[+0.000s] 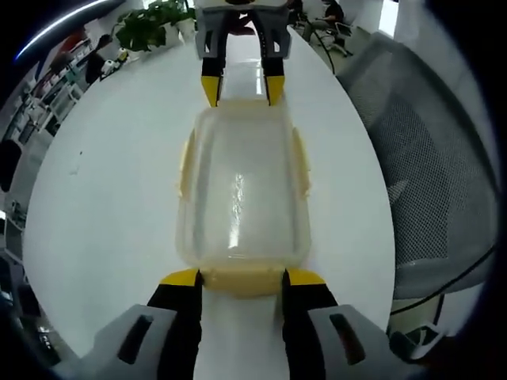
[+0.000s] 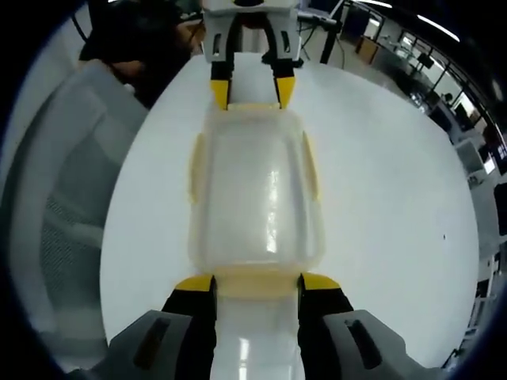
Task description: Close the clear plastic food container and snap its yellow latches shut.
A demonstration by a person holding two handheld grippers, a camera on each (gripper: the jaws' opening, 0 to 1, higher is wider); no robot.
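The clear plastic food container (image 1: 242, 190) (image 2: 255, 198) lies lengthwise on the white table (image 1: 103, 198) (image 2: 388, 198) with its lid resting on top. Pale yellow latches run along both long sides (image 1: 301, 158) (image 2: 310, 166). Whether they are snapped down I cannot tell. My left gripper (image 1: 242, 279) is open, its yellow-tipped jaws standing either side of one end latch (image 1: 242, 283). My right gripper (image 2: 257, 283) is open at the opposite end, straddling the other end latch (image 2: 255, 283). Each gripper appears at the far end in the other's view: right gripper (image 1: 242, 89), left gripper (image 2: 252, 93).
A grey mesh office chair (image 1: 428, 158) (image 2: 63, 206) stands close against the table's edge on one side. Potted plants (image 1: 154, 24) sit at the far end of the table. Office desks and seated people lie beyond.
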